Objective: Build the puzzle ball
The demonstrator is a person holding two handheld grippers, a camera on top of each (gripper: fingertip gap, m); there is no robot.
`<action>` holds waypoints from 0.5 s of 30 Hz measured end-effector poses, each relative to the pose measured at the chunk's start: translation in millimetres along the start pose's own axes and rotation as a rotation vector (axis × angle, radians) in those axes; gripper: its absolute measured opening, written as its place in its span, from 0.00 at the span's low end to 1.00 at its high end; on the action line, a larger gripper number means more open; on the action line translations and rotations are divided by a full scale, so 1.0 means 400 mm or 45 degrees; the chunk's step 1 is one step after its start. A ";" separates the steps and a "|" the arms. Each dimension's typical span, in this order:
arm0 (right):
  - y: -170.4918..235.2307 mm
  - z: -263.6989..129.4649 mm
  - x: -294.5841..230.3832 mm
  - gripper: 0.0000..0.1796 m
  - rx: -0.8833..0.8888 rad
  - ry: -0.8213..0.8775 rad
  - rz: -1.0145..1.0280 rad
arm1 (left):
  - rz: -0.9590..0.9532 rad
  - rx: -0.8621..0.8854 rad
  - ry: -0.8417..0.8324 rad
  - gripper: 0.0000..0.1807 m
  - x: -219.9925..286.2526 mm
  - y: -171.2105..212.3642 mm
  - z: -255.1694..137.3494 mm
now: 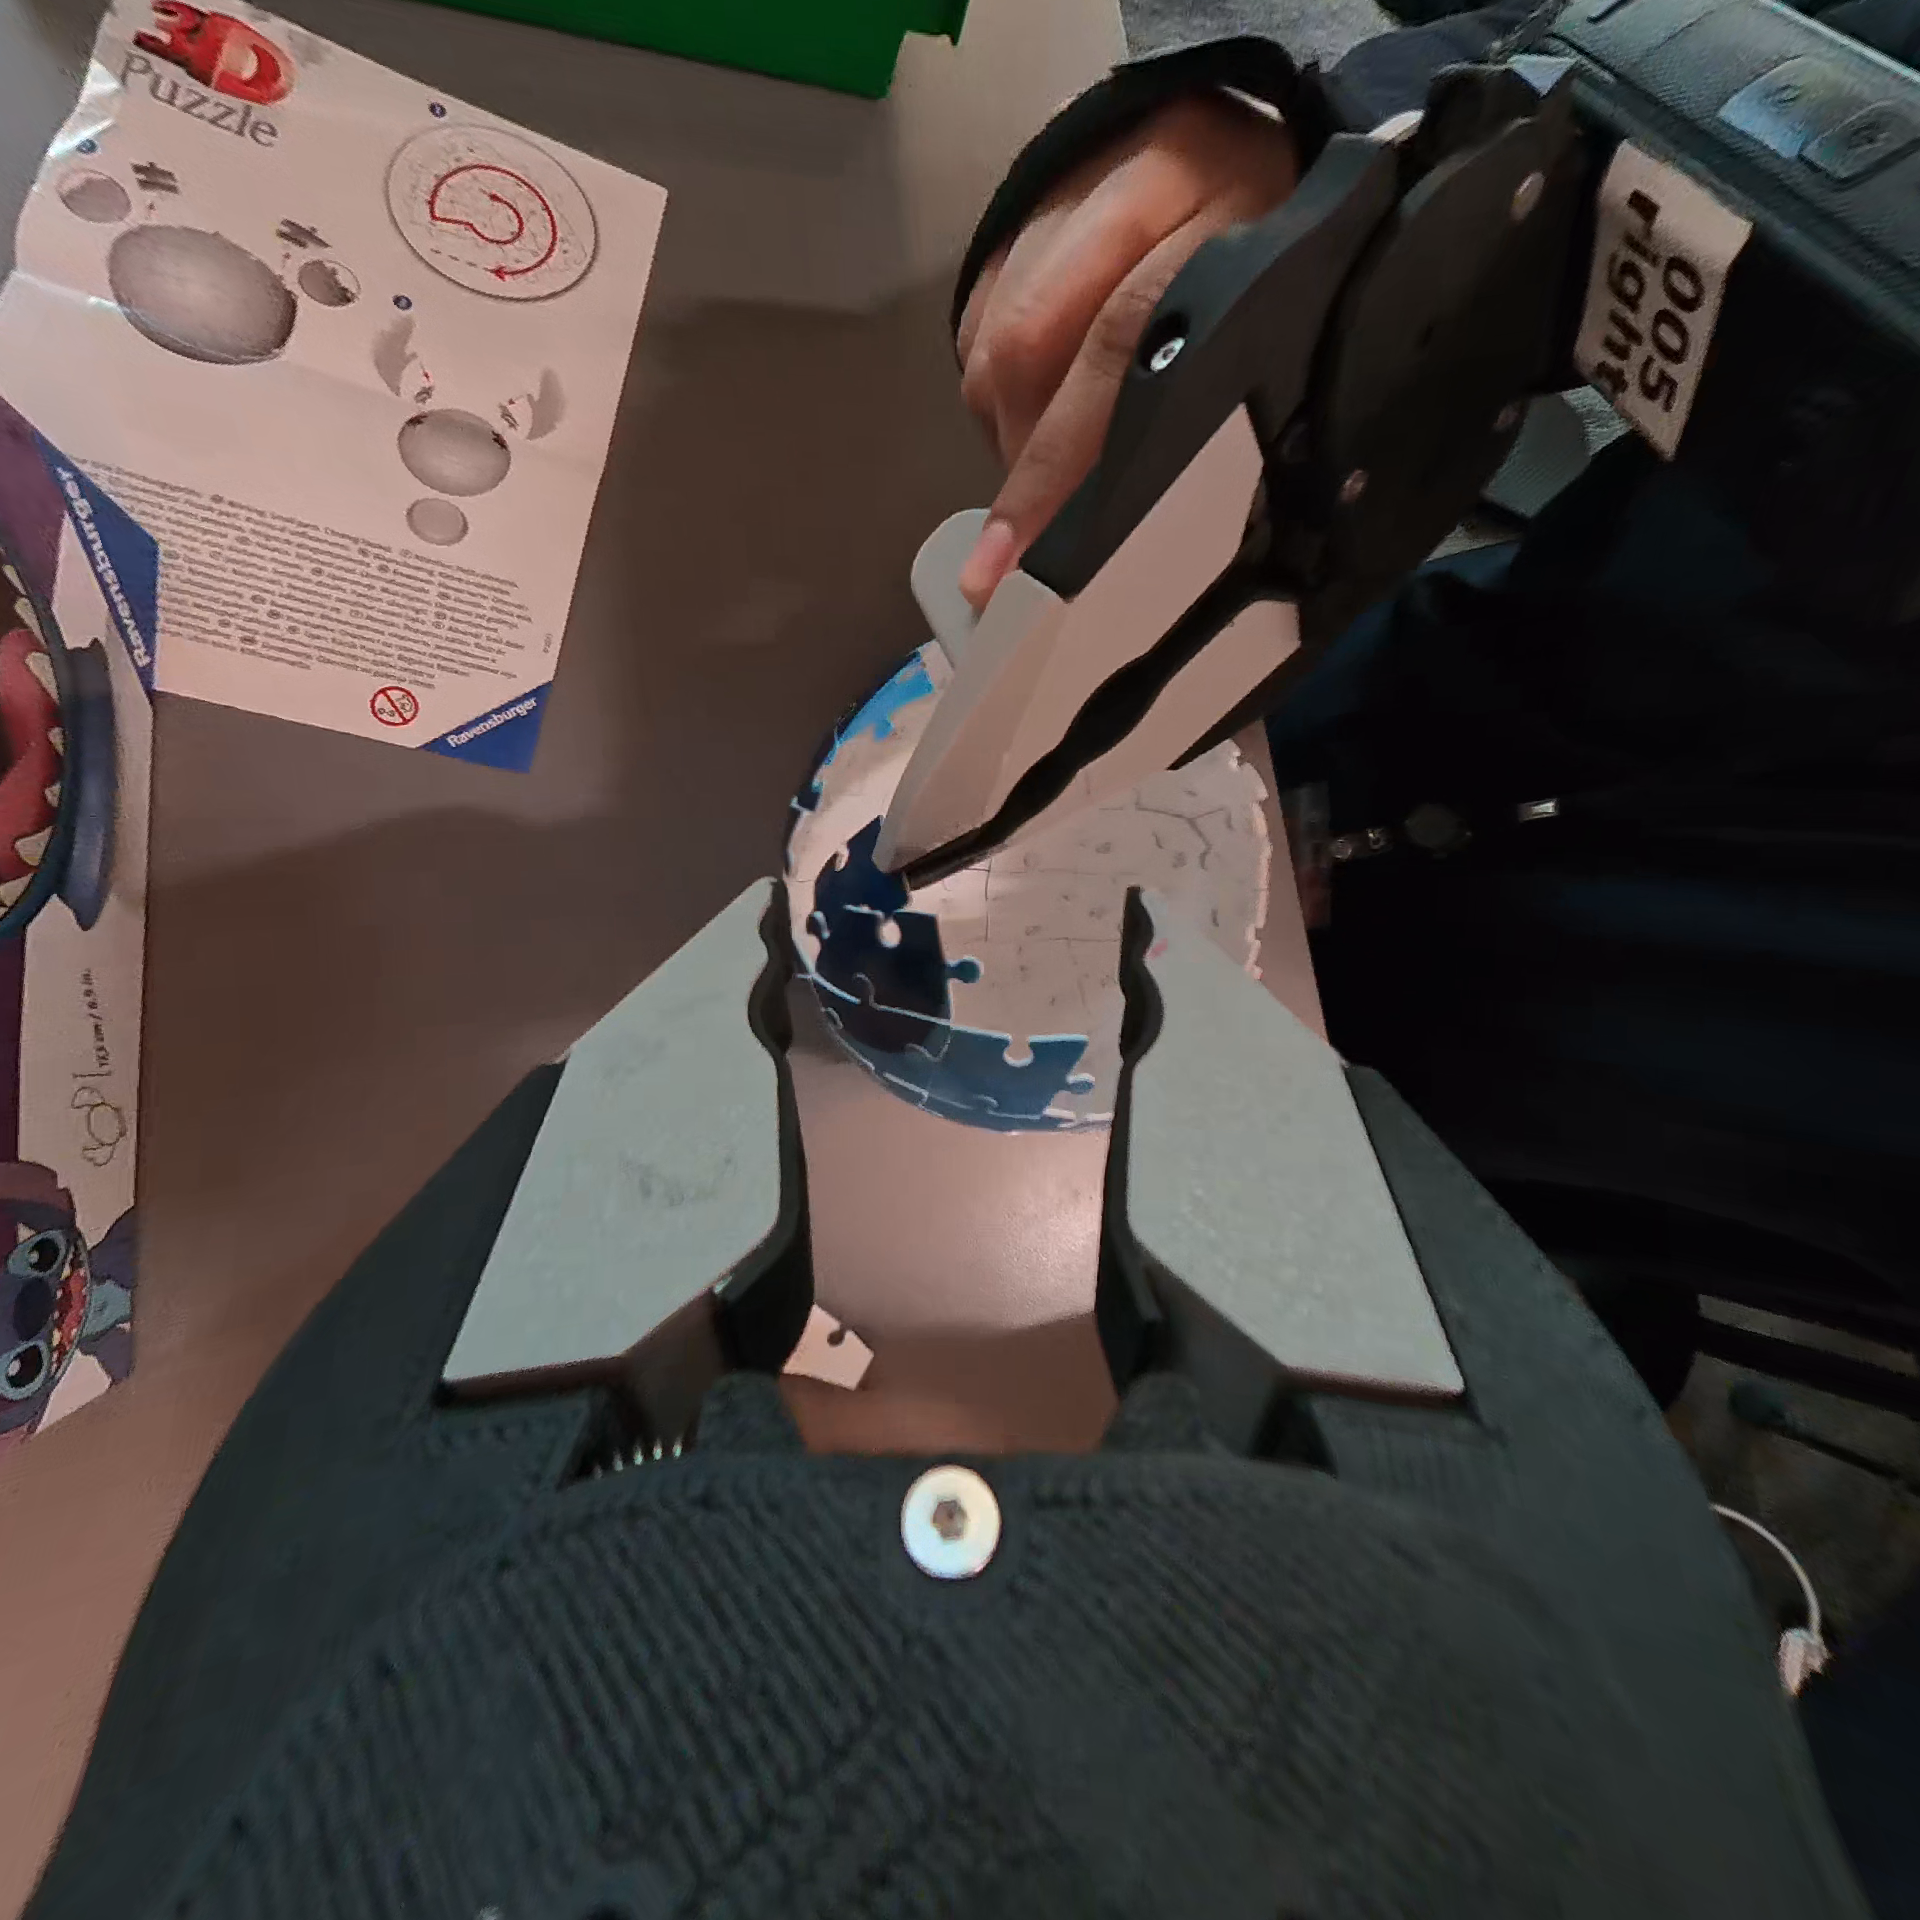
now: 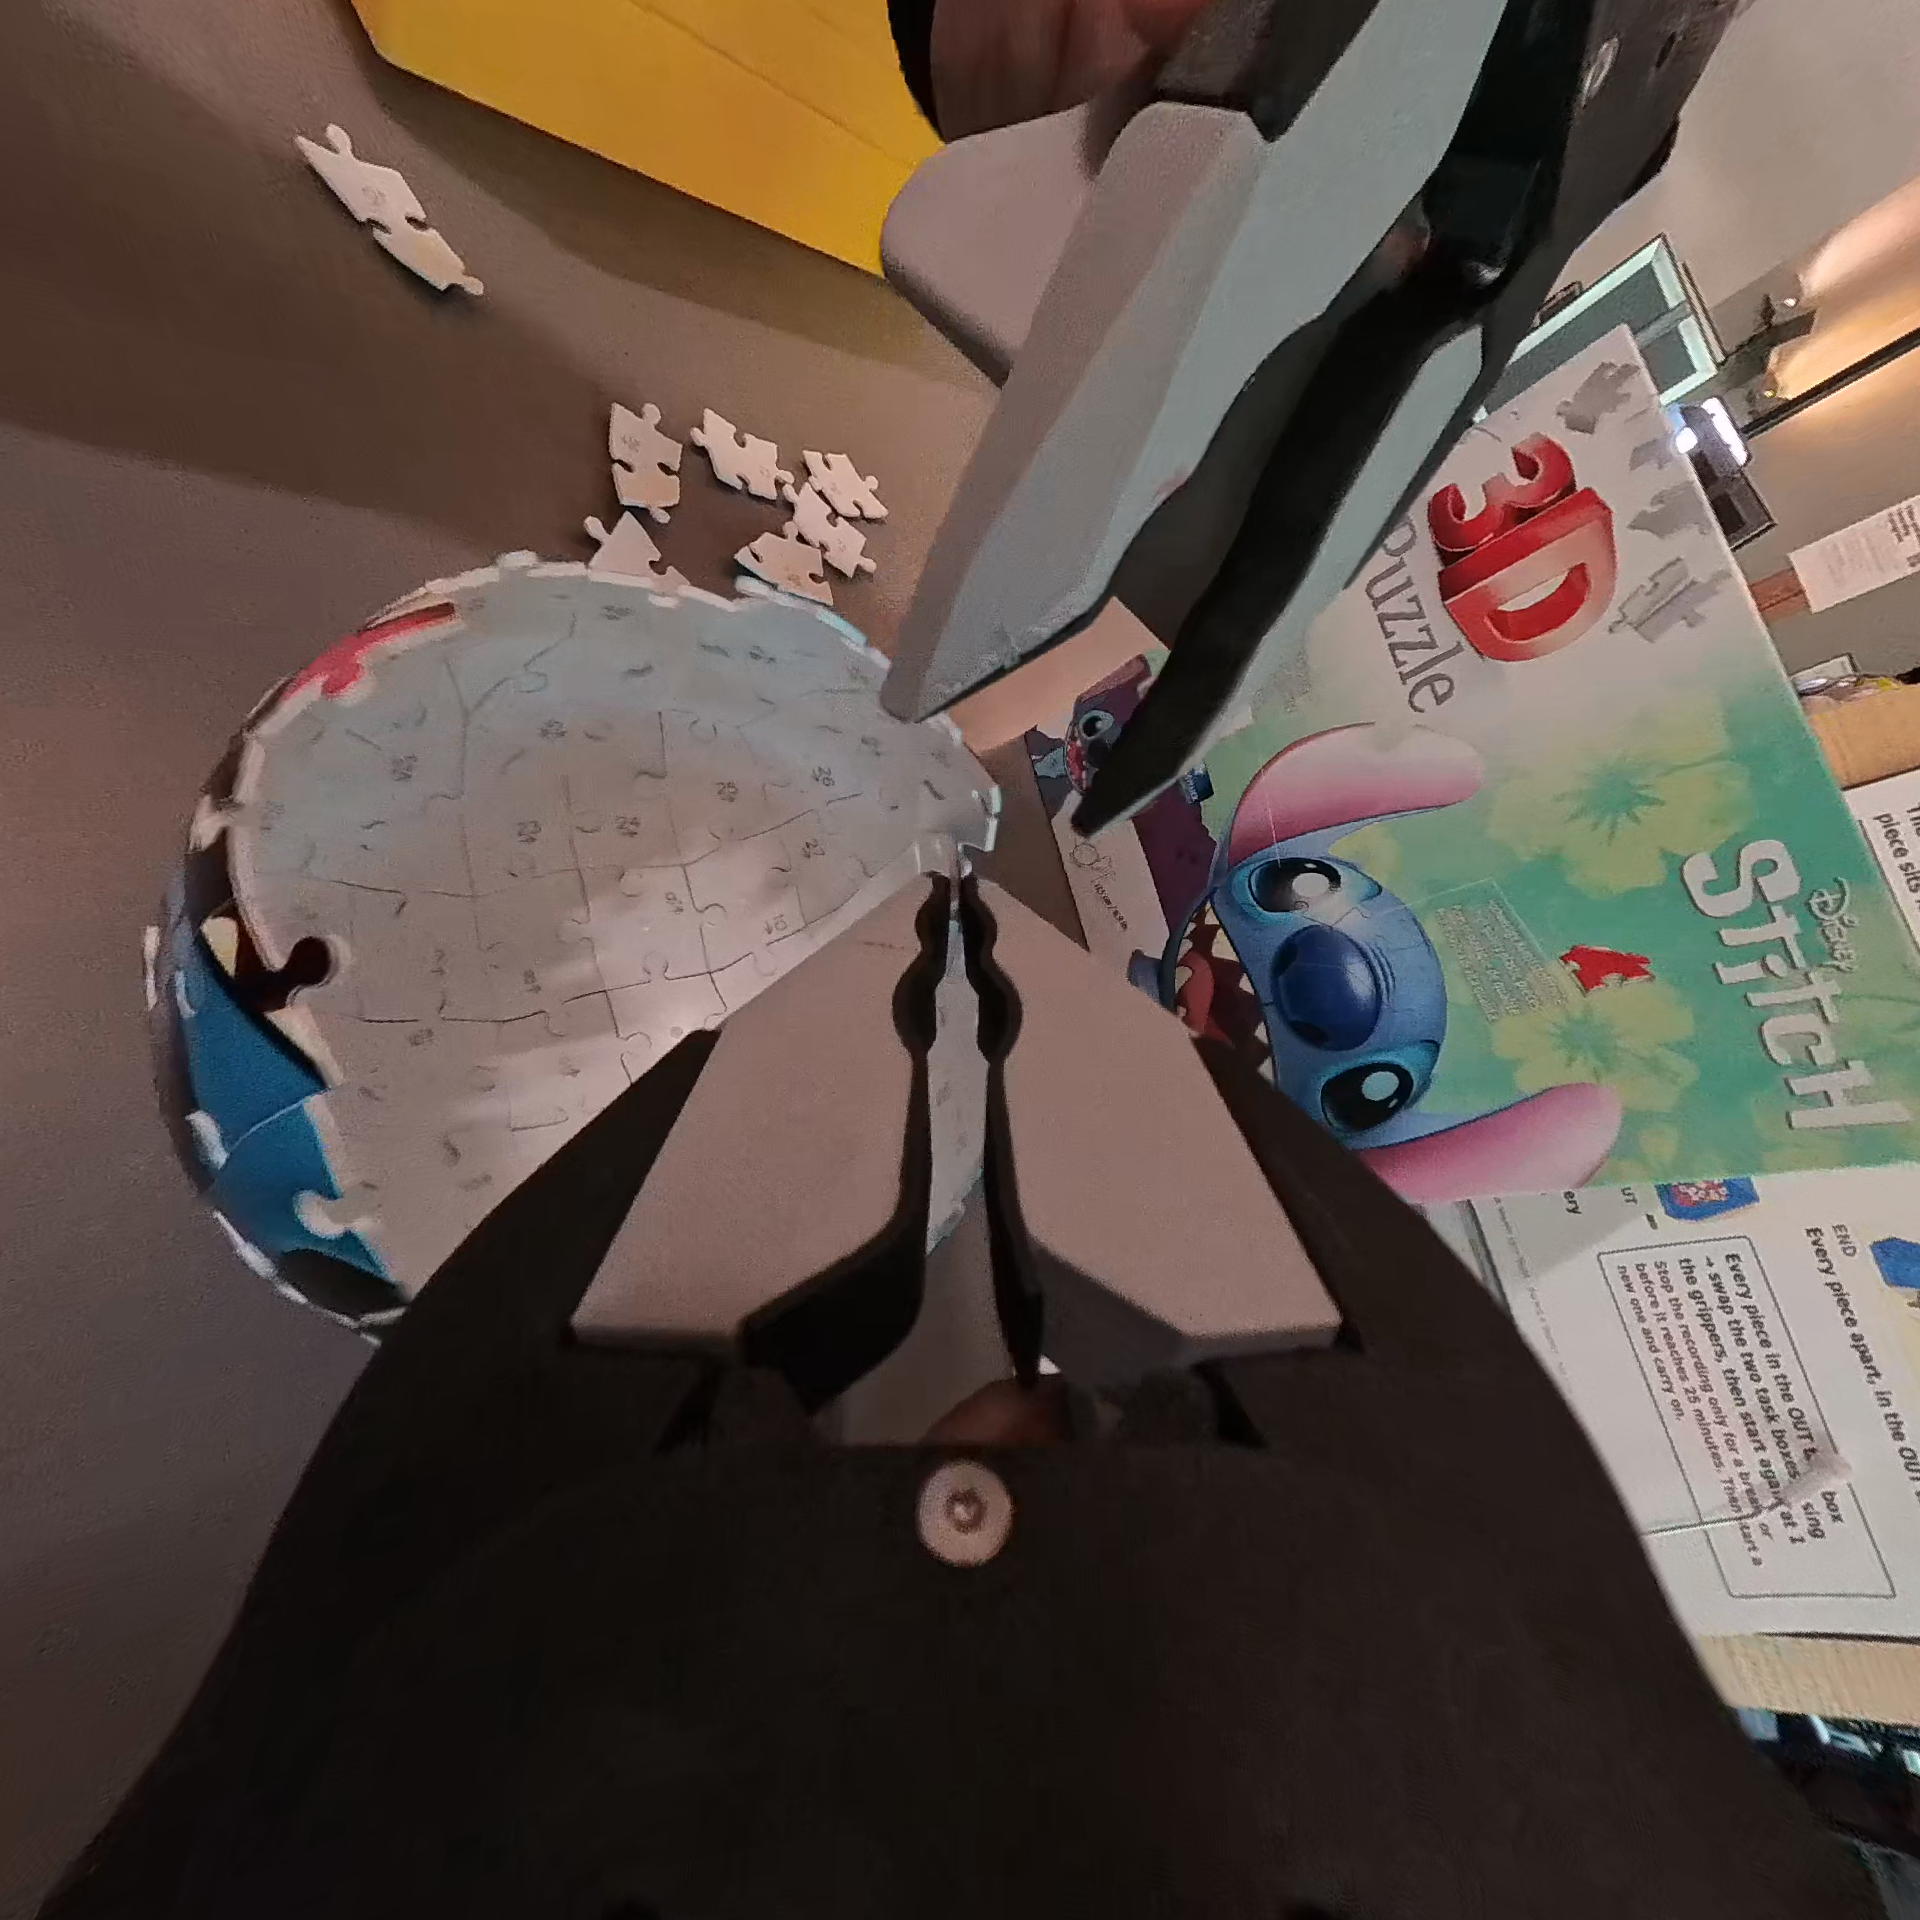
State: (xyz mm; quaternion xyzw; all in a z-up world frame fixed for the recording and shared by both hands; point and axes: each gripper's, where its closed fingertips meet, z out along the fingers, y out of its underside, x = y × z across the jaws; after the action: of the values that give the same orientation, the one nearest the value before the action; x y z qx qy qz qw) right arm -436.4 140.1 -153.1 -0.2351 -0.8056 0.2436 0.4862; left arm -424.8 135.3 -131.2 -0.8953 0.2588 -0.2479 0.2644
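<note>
Grey-brown desk (image 2: 208,468) fills both views, with a yellow box (image 2: 665,114) at its far edge in the right wrist view and a green one (image 1: 727,42) at the far edge in the left wrist view. On the desk rests the half-built puzzle ball (image 2: 582,862) — an open shell, pale numbered inside facing up, blue printed skin outside. A cluster of loose pieces (image 2: 748,488) lies face down just beyond it, with one longer joined strip (image 2: 390,208) farther off toward the yellow box. The printed puzzle box (image 2: 1538,852) lies beside the shell, and the folded instruction sheet (image 1: 332,395) is spread toward the far left corner.

The right gripper (image 2: 954,883) has its fingers pinched nearly together on the shell's rim, seemingly clamping the thin wall or a piece being seated there; I cannot tell which. The left gripper (image 1: 951,904) stands wide, empty, its fingertips on either side of the shell's near edge.

My judgement: the risk is in the pinch. The shell is thin and only held by interlocked tabs — pressing or twisting at the rim could pop neighbouring pieces loose or roll the shell across the desk, since the left gripper is not bracing it.
</note>
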 end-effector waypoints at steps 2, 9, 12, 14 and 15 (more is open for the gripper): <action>0.001 0.003 -0.003 0.00 -0.005 -0.005 0.004 | -0.010 -0.006 0.036 0.34 0.000 0.004 0.003; 0.005 0.008 -0.006 0.00 -0.015 0.007 0.006 | -0.084 -0.035 0.149 0.33 -0.018 0.013 0.004; 0.008 0.009 -0.008 0.00 -0.021 0.005 0.007 | -0.130 -0.048 0.166 0.33 -0.040 0.016 0.007; 0.007 0.009 -0.005 0.00 -0.019 0.014 0.017 | -0.157 -0.069 0.181 0.34 -0.050 0.023 0.016; 0.008 0.009 -0.004 0.00 -0.020 0.013 0.024 | -0.164 -0.074 0.195 0.34 -0.051 0.024 0.021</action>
State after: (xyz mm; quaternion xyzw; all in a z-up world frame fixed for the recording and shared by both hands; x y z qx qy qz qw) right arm -438.4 140.9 -157.5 -0.2477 -0.8027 0.2405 0.4863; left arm -438.3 143.3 -149.4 -0.8959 0.2271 -0.3244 0.2015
